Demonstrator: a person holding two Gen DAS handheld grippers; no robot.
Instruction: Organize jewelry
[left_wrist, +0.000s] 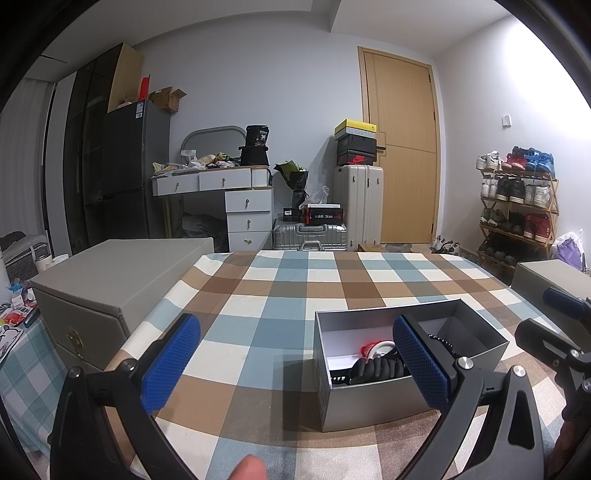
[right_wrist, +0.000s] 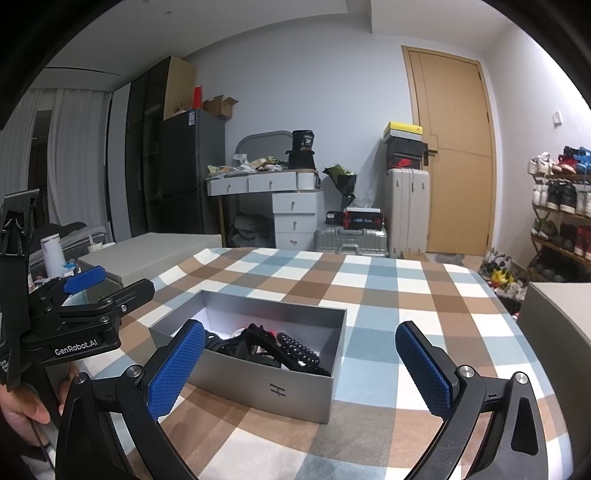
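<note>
An open grey box (left_wrist: 373, 397) (right_wrist: 258, 384) sits on the checked tablecloth. Inside lie black beaded and coiled jewelry pieces (left_wrist: 376, 369) (right_wrist: 295, 350) and a red and white piece (left_wrist: 373, 349). My left gripper (left_wrist: 295, 365) is open and empty, just in front of the box's left part, its right finger overlapping the box. My right gripper (right_wrist: 301, 365) is open and empty, in front of the box. The right gripper also shows at the right edge of the left wrist view (left_wrist: 554, 332), and the left gripper at the left of the right wrist view (right_wrist: 107, 288).
The table has a blue, brown and white checked cloth (left_wrist: 280, 291) (right_wrist: 388, 295). A grey storage box (left_wrist: 110, 288) (right_wrist: 147, 254) stands at its left and another (left_wrist: 554, 280) (right_wrist: 557, 325) at its right. Beyond are a dresser, suitcases, a door and a shoe rack.
</note>
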